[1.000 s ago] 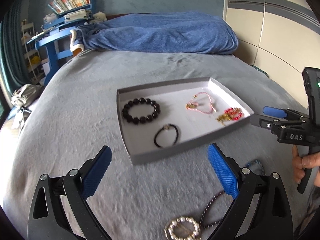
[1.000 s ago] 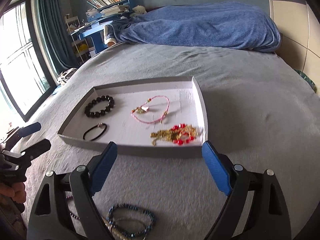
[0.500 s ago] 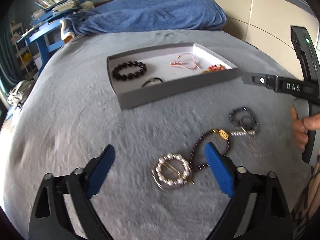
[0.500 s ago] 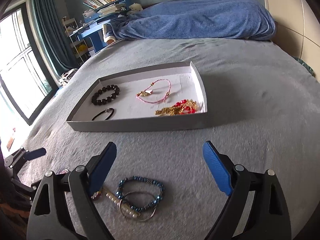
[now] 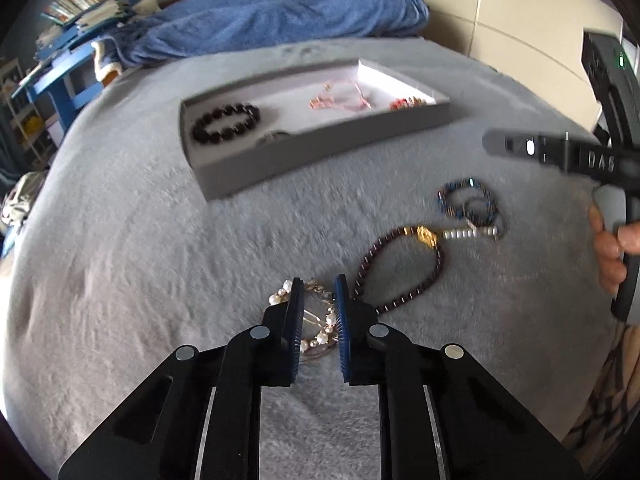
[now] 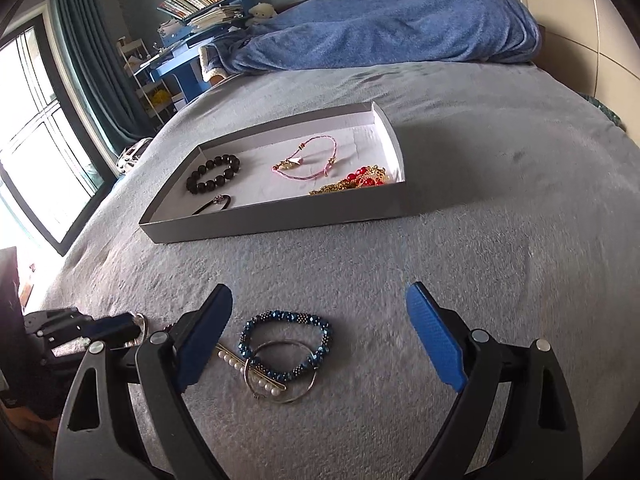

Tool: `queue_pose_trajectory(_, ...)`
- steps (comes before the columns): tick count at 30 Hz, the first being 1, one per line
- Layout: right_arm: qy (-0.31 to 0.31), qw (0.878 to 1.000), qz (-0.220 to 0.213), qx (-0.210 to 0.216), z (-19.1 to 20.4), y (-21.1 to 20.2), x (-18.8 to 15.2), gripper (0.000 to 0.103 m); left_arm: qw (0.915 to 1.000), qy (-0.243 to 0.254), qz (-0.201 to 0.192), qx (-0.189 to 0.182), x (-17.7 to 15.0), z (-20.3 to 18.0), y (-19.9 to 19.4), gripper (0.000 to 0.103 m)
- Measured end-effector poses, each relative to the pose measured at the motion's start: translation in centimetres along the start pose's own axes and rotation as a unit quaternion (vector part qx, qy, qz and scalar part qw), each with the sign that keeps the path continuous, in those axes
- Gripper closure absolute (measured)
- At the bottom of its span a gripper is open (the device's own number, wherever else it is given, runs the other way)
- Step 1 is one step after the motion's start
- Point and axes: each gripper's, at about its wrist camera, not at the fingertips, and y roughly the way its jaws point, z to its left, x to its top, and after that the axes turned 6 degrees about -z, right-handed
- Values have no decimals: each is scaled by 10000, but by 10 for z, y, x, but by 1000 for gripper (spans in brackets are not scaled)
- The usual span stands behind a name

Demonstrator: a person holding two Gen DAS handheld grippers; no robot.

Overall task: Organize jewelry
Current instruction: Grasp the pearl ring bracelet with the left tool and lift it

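A grey tray (image 5: 320, 152) (image 6: 280, 224) on the grey bedspread holds a black bead bracelet (image 6: 213, 173), a black cord, a pink string bracelet (image 6: 308, 160) and a red-and-gold chain (image 6: 360, 180). My left gripper (image 5: 318, 292) is down on the bed with its blue pads closed around a pearl bracelet (image 5: 316, 320). A dark bead necklace (image 5: 400, 268) lies right of it. My right gripper (image 6: 320, 316) is open above a blue bead bracelet (image 6: 286, 344), a thin ring bangle and a pearl bar.
A blue blanket (image 6: 380, 32) is heaped at the far end of the bed. A blue desk with books (image 6: 188, 40) stands at the far left, a window (image 6: 36, 120) on the left, a beige wall (image 5: 520, 20) on the right.
My left gripper has dropped toward the bed and closed from wide open around the pearl bracelet. My right gripper has pulled back from the tray and lowered over the blue bracelet.
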Motion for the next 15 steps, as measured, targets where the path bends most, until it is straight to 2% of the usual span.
queue_pose_trajectory(7,-33,10000,66,-31,-1,2,-2,15,9970,-579,-496,143,14,29,-19,91)
queue_pose_trajectory(11,-68,9999,117,-55,-2,4,-4,15,9949,-899,-395,247,15,49,-15,91)
queue_pose_trajectory(13,-91,9998,156,-65,-2,6,-5,15,9941,-1046,-246,173,13,54,-9,90)
queue_pose_trajectory(15,-122,9997,184,-70,-1,6,-7,15,9933,-1143,-136,116,10,55,-6,71)
